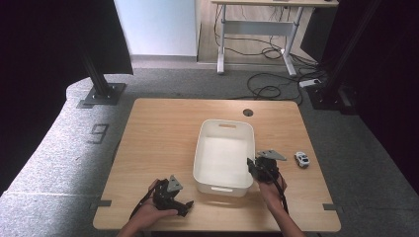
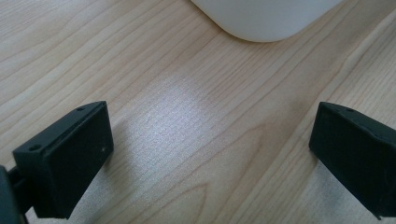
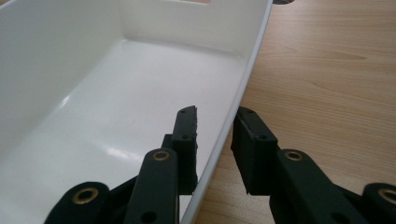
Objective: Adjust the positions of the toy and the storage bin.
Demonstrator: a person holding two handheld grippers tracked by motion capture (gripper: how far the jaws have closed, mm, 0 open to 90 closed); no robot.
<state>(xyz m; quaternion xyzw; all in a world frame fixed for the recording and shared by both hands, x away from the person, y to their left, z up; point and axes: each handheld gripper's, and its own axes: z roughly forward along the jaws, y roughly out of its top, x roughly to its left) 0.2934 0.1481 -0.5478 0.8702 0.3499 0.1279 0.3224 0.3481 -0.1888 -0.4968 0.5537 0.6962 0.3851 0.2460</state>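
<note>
A white plastic bin (image 1: 226,122) stands empty on the right half of the wooden table (image 1: 158,143). My right gripper (image 1: 253,167) sits at the bin's right wall near its front corner. In the right gripper view the right gripper (image 3: 215,114) has one jaw inside the bin (image 3: 116,93) and one outside, with the wall between them and the pads just off it. My left gripper (image 1: 187,207) rests low at the table's front edge, left of the bin. In the left gripper view the left gripper (image 2: 210,154) is open wide over bare wood, and a rounded corner of the bin (image 2: 266,18) lies ahead.
A small white toy car (image 1: 302,159) sits on the table to the right of the bin and my right hand. A round cable hole (image 1: 248,112) is near the table's far edge. A desk with cables (image 1: 267,29) stands on the floor beyond.
</note>
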